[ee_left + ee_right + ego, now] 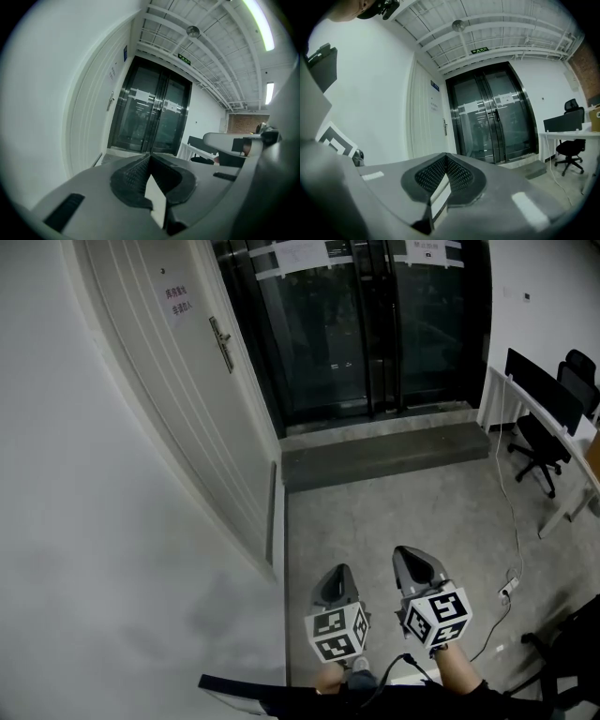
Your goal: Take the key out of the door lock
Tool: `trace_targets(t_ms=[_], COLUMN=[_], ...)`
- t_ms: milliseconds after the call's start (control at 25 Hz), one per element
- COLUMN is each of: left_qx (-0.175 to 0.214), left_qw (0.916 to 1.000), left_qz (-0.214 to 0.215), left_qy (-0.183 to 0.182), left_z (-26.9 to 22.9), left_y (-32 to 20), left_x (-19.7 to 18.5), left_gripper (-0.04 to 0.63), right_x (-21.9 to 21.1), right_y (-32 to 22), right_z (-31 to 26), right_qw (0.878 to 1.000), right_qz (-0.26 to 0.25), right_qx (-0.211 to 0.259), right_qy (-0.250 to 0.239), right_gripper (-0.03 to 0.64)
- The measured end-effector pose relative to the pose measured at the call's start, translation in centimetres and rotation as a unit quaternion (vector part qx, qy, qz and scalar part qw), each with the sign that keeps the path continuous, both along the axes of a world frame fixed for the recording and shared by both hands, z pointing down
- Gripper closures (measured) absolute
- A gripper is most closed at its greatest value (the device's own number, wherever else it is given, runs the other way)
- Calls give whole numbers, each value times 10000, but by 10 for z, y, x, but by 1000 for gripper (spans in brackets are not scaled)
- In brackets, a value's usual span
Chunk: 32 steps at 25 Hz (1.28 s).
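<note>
**Head view.** Left gripper (339, 570) and right gripper (410, 552): side by side, near each other, low over the grey floor (394, 507), tips pointing forward. Left marker cube (337, 632) and right marker cube (437, 615) at their rear ends.
- White door (187, 399): ahead and to the left of both grippers, well apart from them. Carries a door handle (221, 341) at its far edge and a paper notice (178, 304) beside that.
- Key: too small to make out at the handle plate.
- Glass double doors (366, 324): straight ahead of the tips, beyond a raised grey step (384, 454).
- Desk (539, 399) and office chair (536, 442): ahead and to the right of the right gripper.
- Cable (515, 521): down along the floor to a power strip (508, 589), near the right gripper's right side.

**Left gripper view.** Jaws closed tip to tip, ribbed pads meeting, nothing between them.
- Door handle: ahead, up and left of the tips, far off; no key discernible there.
- Glass double doors: dead ahead.
- Green exit sign (184, 58): above the doors.
- Right gripper's body: at the right.

**Right gripper view.** Jaws pressed together, nothing held.
- Door handle: far off, directly above the tips.
- Glass double doors: right of that line.
- Desk and office chair: far to the right.
- Left marker cube: at the left edge.
</note>
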State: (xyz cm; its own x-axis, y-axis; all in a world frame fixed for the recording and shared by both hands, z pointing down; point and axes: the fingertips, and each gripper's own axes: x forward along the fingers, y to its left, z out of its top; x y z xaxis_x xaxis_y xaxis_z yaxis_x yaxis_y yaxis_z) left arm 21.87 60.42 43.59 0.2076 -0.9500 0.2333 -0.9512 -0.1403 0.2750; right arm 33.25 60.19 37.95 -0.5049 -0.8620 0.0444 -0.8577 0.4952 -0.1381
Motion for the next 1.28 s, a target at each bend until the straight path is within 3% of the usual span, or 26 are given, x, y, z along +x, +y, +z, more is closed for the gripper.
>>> trace_targets(t_ms=[520, 880, 1280], left_qx=[-147, -169, 97], left_qw=[9996, 9994, 9997], left_qz=[149, -257, -225], left_qy=[162, 136, -82], left_z=[17, 26, -6], left_y=[-97, -185, -322], left_x=[-31, -39, 8], left_gripper=[595, 595, 595], right_x=[-39, -46, -4], right_y=[-97, -190, -325], right_z=[18, 26, 0], right_qw=[9994, 9992, 9986], right_qz=[81, -298, -477], right_qx=[-330, -263, -48], right_qy=[-73, -76, -216], right_gripper=[615, 615, 615])
